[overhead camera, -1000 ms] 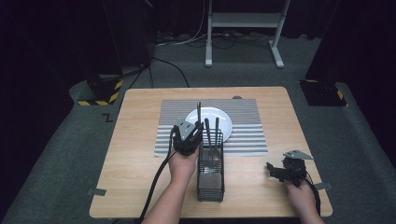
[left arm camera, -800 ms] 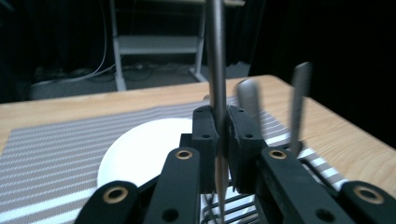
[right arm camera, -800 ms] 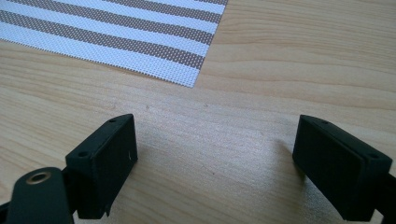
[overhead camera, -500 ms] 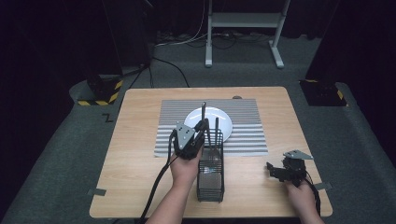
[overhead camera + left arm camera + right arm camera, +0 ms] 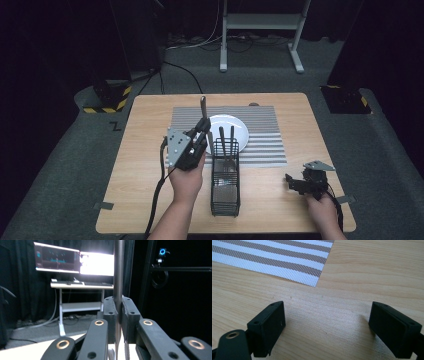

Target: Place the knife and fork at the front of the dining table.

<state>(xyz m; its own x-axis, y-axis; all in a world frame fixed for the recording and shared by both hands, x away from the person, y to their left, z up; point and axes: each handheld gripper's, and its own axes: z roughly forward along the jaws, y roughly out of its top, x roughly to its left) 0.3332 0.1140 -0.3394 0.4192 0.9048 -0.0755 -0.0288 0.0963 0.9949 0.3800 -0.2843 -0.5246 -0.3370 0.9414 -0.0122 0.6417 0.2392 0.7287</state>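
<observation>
Presently left hand-held gripper (image 5: 200, 131) clamped on upright dark utensil handle (image 5: 203, 106), raised beside wire caddy (image 5: 225, 175) near white plate (image 5: 240, 131) — two handles left inside; right hand-held gripper (image 5: 300, 184) wide apart, empty, resting low on desk (image 5: 140, 185) — apparently mid-unloading.

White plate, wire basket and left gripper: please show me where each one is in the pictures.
White plate (image 5: 241, 131), high view, bare right part of its surface.
Wire basket (image 5: 225, 197), high view, its near mesh wall.
Left gripper (image 5: 204, 125), high view, between its fingertips, shut on a utensil handle.
</observation>
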